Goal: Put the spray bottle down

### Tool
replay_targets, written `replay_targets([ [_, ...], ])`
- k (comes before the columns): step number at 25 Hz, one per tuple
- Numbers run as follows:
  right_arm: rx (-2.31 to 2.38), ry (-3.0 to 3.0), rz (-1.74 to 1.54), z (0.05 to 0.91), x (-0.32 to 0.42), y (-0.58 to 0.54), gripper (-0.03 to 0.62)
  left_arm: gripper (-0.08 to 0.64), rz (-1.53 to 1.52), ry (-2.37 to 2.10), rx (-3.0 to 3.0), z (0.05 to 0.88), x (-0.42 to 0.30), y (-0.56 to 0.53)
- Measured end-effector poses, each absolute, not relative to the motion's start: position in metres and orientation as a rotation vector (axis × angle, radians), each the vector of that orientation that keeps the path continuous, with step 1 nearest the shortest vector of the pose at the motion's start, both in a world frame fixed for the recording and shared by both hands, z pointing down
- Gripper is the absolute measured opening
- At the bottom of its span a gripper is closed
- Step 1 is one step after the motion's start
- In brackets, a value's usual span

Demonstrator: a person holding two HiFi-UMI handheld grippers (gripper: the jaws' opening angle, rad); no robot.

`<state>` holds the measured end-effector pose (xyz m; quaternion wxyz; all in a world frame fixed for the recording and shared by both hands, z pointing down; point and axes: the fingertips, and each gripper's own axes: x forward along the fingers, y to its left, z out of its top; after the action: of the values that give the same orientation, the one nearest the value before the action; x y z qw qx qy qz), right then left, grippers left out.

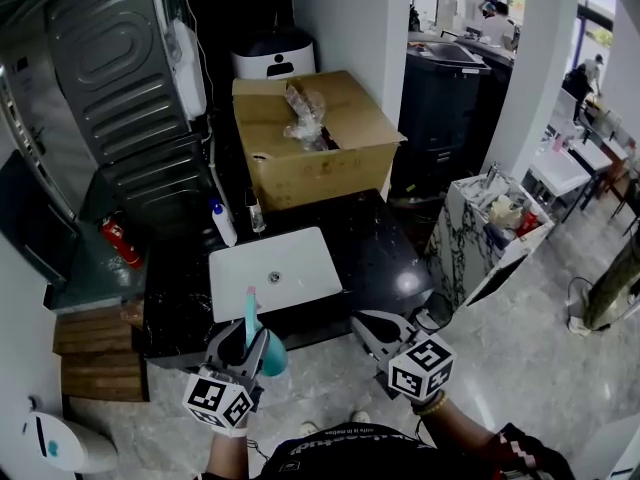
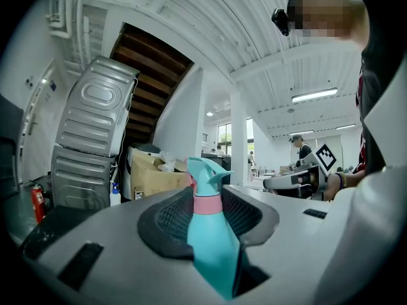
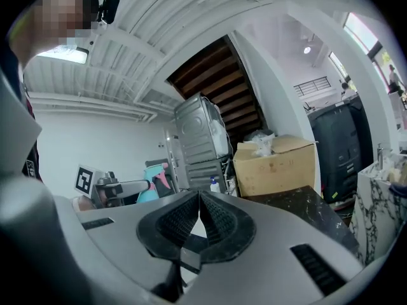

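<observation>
Black countertop [image 1: 385, 253]; teal spray bottle [image 2: 215, 253] between left tongs [image 2: 207, 199]

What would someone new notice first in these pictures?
A teal plastic spray bottle with a pink collar stands upright, clamped in the left tool, low in the head view. Just ahead, a white rectangular sink sits in a black countertop, with an open brown cardboard box behind it. The right tool is shut and empty.
</observation>
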<state>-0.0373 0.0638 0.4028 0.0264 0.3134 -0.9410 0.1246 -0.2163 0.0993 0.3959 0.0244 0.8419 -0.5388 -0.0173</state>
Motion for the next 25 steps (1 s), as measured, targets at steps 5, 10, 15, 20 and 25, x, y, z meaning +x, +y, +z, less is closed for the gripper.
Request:
replay_targets([
  [5, 0.958, -2.909, 0.404, 0.405, -0.026, 0.061, 0.04, 0.15, -0.039, -1.653, 2.616, 0.395, -0.203, 0.091],
  [10, 0.968, -2.914, 0.431, 0.408, -0.006, 0.054, 0.04, 0.149, -0.035, -1.662, 2.611, 0.391, -0.188, 0.08],
  [15, 0.952, -2.92, 0.434, 0.41, 0.019, 0.049, 0.04, 0.15, -0.025, -1.675, 2.607, 0.394, -0.168, 0.074],
  [20, 0.948, -2.915, 0.454, 0.42, 0.049, 0.046, 0.04, 0.149, -0.022, -1.709, 2.581, 0.39, -0.147, 0.065],
  [25, 0.992, -2.918, 0.49, 0.427, 0.074, 0.037, 0.04, 0.149, 0.023, -1.702, 2.62, 0.389, -0.132, 0.054],
])
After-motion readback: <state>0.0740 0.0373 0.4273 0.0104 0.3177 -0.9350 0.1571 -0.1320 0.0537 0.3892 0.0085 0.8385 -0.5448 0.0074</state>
